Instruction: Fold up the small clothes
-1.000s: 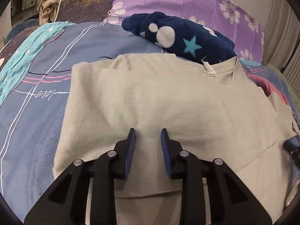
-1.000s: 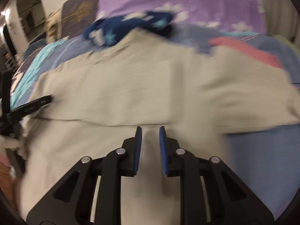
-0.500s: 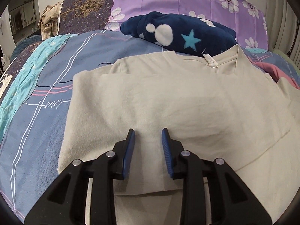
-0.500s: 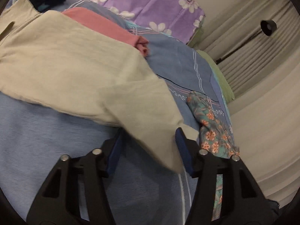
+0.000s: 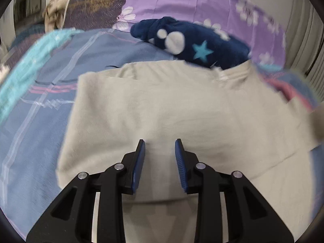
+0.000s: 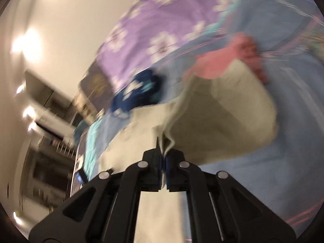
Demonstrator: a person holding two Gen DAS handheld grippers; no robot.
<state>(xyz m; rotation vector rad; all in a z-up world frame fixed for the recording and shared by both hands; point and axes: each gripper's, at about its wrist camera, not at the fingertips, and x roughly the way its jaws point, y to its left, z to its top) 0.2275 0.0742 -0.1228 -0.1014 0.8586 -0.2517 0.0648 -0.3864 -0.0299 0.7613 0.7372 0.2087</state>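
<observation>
A beige T-shirt (image 5: pixel 162 105) lies spread on the blue bedspread (image 5: pixel 40 133), its left side folded over. My left gripper (image 5: pixel 160 147) hovers just above the shirt's middle, open and empty. My right gripper (image 6: pixel 163 154) is shut on the shirt's right sleeve edge (image 6: pixel 222 121) and holds it lifted off the bed, so the cloth hangs in a fold. The right wrist view is tilted and blurred.
A navy fleece with stars and white dots (image 5: pixel 190 42) lies behind the shirt. A pink garment (image 6: pixel 222 60) lies at the shirt's right. Purple flowered pillows (image 5: pixel 202 8) line the bed's head. Shelves and lamps (image 6: pixel 46 121) show at the left.
My right gripper closed on the shirt's right sleeve and lifted it, swinging toward the left. My left gripper stayed open over the shirt's middle, shifting only slightly.
</observation>
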